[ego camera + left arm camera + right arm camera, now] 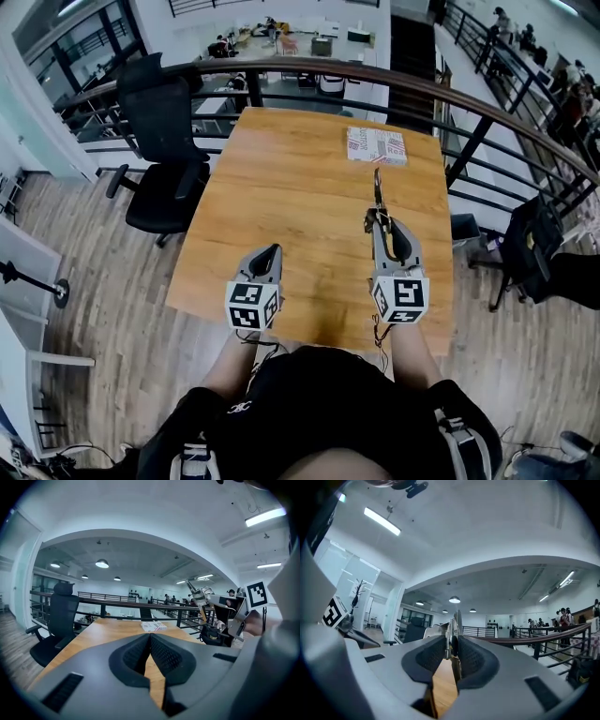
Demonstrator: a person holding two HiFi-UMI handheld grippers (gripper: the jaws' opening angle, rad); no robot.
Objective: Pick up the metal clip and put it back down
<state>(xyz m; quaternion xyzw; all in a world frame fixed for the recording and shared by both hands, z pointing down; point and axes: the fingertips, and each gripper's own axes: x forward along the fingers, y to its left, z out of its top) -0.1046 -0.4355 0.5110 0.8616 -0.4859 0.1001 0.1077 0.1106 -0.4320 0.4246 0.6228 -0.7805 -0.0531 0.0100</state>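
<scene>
A black office chair [159, 141] stands left of the wooden bench [281, 187]. The left tool [270, 251] hovers over the bench, jaws pressed together on nothing. The right tool [380, 217] pinches the metal clip [378, 192] in the air above the bench, near a printed box [376, 145].
</scene>
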